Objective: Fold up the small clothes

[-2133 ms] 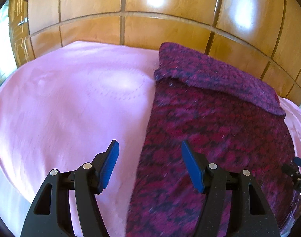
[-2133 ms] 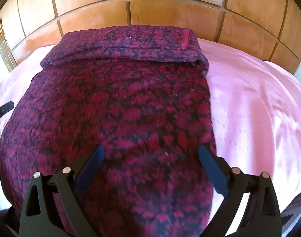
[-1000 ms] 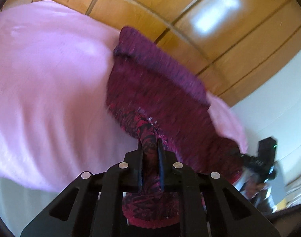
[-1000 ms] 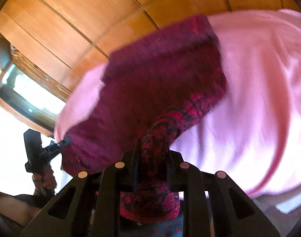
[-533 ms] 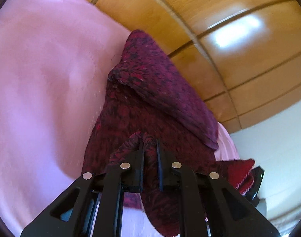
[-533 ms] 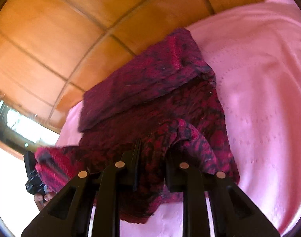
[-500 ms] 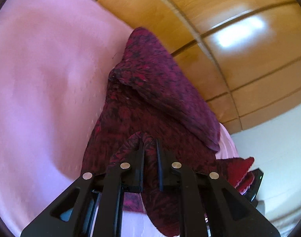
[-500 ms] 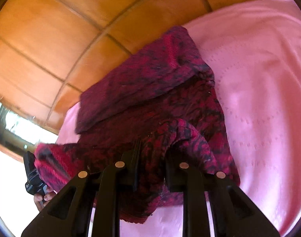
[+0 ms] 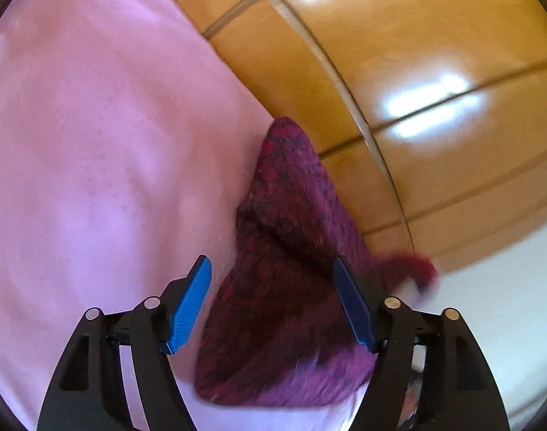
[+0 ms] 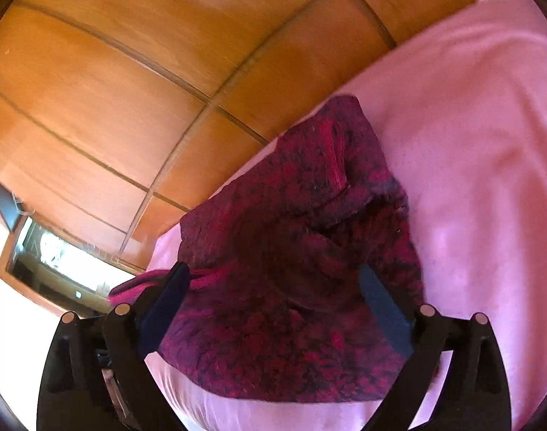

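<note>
A dark red and black knitted garment (image 9: 288, 287) lies folded over on itself on the pink bed cover (image 9: 94, 143), its far end near the wooden panels. My left gripper (image 9: 271, 283) hovers over its near left part; the blue-padded jaws are opening, wide apart, and the cloth lies loose below them. In the right wrist view the same garment (image 10: 291, 269) is bunched in a heap. My right gripper (image 10: 273, 287) is above its near edge, jaws opening wide, pads off the fabric.
Glossy wooden panels (image 9: 399, 72) rise right behind the bed. A window (image 10: 54, 255) shows at the left of the right wrist view. Pink cover (image 10: 489, 179) stretches on both sides of the garment. A white wall (image 9: 506, 305) is at the right.
Both grippers carried the garment's near edge toward the far end while shut on it, then let go. Both now stand wide, and the lifted cloth has dropped onto the rest.
</note>
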